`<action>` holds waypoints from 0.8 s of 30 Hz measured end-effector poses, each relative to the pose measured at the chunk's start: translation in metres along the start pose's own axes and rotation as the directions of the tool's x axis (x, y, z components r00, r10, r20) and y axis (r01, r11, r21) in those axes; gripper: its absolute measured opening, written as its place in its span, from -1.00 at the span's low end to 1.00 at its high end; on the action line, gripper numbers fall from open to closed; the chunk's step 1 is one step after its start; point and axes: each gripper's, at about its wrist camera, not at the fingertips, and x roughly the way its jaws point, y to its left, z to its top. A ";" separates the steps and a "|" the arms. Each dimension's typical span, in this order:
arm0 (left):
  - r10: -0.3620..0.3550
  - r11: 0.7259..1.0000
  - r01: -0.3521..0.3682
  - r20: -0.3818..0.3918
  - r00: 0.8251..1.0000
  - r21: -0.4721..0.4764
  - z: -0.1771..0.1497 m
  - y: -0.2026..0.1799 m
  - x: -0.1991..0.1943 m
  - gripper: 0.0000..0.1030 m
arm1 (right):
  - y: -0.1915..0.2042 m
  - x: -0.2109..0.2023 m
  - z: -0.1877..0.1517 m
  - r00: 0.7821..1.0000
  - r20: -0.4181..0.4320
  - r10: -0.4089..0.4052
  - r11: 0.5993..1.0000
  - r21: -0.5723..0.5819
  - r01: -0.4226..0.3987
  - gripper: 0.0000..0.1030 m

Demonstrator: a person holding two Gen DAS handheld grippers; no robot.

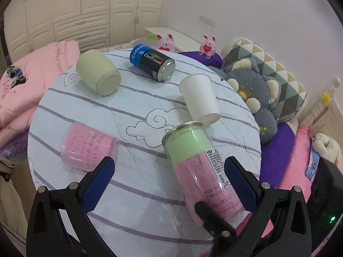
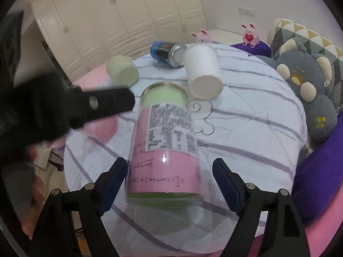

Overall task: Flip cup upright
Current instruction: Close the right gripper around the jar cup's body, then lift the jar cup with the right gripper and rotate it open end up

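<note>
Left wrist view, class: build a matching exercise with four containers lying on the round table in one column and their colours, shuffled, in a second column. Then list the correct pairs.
Things
1. paper cup
2. CoolTowel can
3. matte cup
4. tall clear can

Colours
A. blue and black
B. green over pink inside
C. plain white
D. pale green

Pairs: 1-C, 2-A, 3-D, 4-B

All four lie on their sides on the striped cloth.
</note>
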 end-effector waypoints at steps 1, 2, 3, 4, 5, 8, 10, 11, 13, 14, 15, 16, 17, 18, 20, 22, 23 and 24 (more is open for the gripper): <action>-0.002 1.000 0.002 0.000 1.000 -0.002 0.000 -0.002 0.000 1.00 | -0.005 -0.003 0.002 1.000 0.003 0.006 1.000 0.003 -0.006 0.62; -0.001 1.000 0.001 -0.001 1.000 -0.003 0.000 -0.005 -0.001 1.00 | -0.008 -0.005 0.002 1.000 0.003 0.011 1.000 0.005 -0.011 0.62; 0.002 1.000 -0.002 -0.001 1.000 -0.004 0.000 -0.007 -0.001 1.00 | -0.011 -0.007 0.002 1.000 0.004 0.018 1.000 0.006 -0.018 0.62; 0.005 1.000 -0.005 0.000 1.000 -0.006 0.000 -0.009 -0.002 1.00 | -0.016 -0.011 0.003 1.000 0.012 0.023 1.000 0.009 -0.023 0.62; 0.005 1.000 -0.005 0.000 1.000 -0.008 0.000 -0.012 -0.002 1.00 | -0.019 -0.013 0.002 1.000 0.016 0.026 1.000 0.010 -0.026 0.62; 0.011 1.000 -0.012 -0.025 1.000 -0.029 0.000 -0.020 0.003 1.00 | -0.031 -0.023 0.002 0.998 0.030 0.049 0.999 0.020 -0.050 0.62; 0.016 0.998 -0.019 -0.047 0.999 -0.054 0.001 -0.024 0.009 1.00 | -0.038 -0.031 0.002 0.998 0.046 0.041 0.999 0.026 -0.042 0.62; 0.013 0.998 -0.016 -0.054 0.998 -0.059 0.001 -0.027 0.012 1.00 | -0.044 -0.036 0.001 0.998 0.056 0.027 0.999 0.024 -0.028 0.62; 0.012 0.998 -0.017 -0.070 0.997 -0.067 0.000 -0.034 0.018 1.00 | -0.054 -0.043 0.001 0.996 0.083 -0.021 1.000 0.019 0.019 0.62; 0.014 0.998 -0.019 -0.075 0.997 -0.068 0.000 -0.037 0.021 1.00 | -0.058 -0.044 0.002 0.995 0.092 -0.042 0.999 0.016 0.041 0.62; 0.017 0.997 -0.022 -0.082 0.996 -0.070 0.000 -0.040 0.024 1.00 | -0.062 -0.045 0.003 0.994 0.099 -0.056 0.998 0.015 0.055 0.62; 0.020 0.997 -0.027 -0.094 0.995 -0.072 0.001 -0.043 0.028 1.00 | -0.069 -0.045 0.004 0.992 0.105 -0.069 0.998 0.016 0.068 0.62; 0.025 0.996 -0.034 -0.105 0.994 -0.082 0.001 -0.045 0.033 1.00 | -0.072 -0.043 0.005 0.991 0.106 -0.079 0.997 0.018 0.078 0.62; 0.029 0.995 -0.039 -0.113 0.993 -0.091 0.001 -0.046 0.036 1.00 | -0.077 -0.041 0.007 0.990 0.106 -0.093 0.996 0.020 0.092 0.62; 0.032 0.991 -0.050 -0.145 0.989 -0.122 0.001 -0.046 0.045 1.00 | -0.085 -0.037 0.010 0.989 0.105 -0.108 0.994 0.021 0.106 0.62; 0.032 0.984 -0.063 -0.182 0.983 -0.169 0.000 -0.044 0.055 1.00 | -0.092 -0.031 0.015 0.989 0.101 -0.106 0.994 0.026 0.104 0.62; 0.031 0.979 -0.069 -0.193 0.981 -0.191 0.000 -0.043 0.058 1.00 | -0.094 -0.028 0.016 0.990 0.098 -0.106 0.994 0.027 0.104 0.62; 0.029 0.976 -0.072 -0.201 0.979 -0.208 -0.001 -0.042 0.061 1.00 | -0.095 -0.028 0.017 0.990 0.096 -0.103 0.995 0.026 0.101 0.62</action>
